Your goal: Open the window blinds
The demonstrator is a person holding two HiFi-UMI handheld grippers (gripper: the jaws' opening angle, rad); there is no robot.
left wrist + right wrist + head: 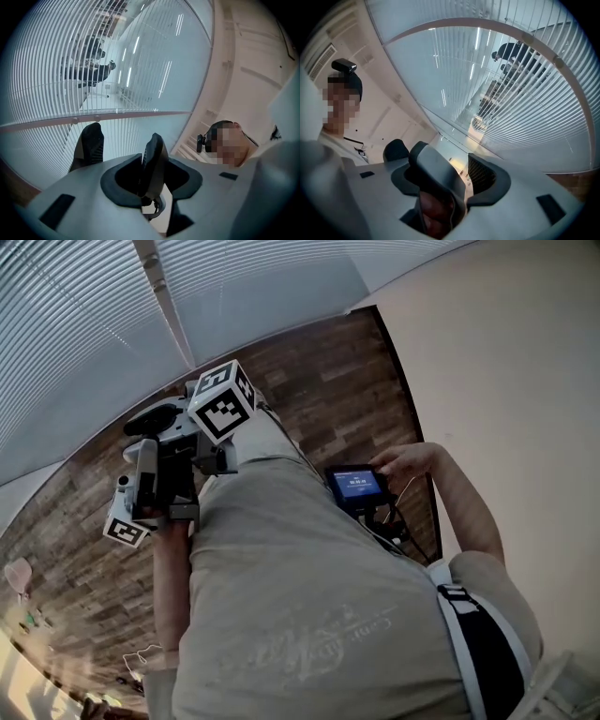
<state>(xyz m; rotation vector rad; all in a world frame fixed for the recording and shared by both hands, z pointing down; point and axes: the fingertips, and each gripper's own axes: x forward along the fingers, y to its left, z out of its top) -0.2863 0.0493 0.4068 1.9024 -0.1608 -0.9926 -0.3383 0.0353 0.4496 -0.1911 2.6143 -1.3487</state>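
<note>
Head view from above the shoulder takes in the blinds (84,324) first: they hang lowered right across the window, slats unbroken, beyond a strip of wooden floor (328,390), and they are well apart from anything that could work them. I can't pick out a cord or a wand from where I stand, so the biggest risk, as I see it, is a jaw closing on a thin slat instead and creasing it.

Both tools look bunched against one side of the person's body. The left gripper (123,140) is tilted up at the slats with its jaws parted and nothing in them. The right gripper (438,161) looks released as well, gripping no part of the blinds. Carried together like that, they could knock each other or slip when one is drawn out.

The person's hand (408,463) is busy on a small device with a lit screen (356,486), thin leads dangling under it. Reaching forward with that in hand could snag a lead or drop the device.
</note>
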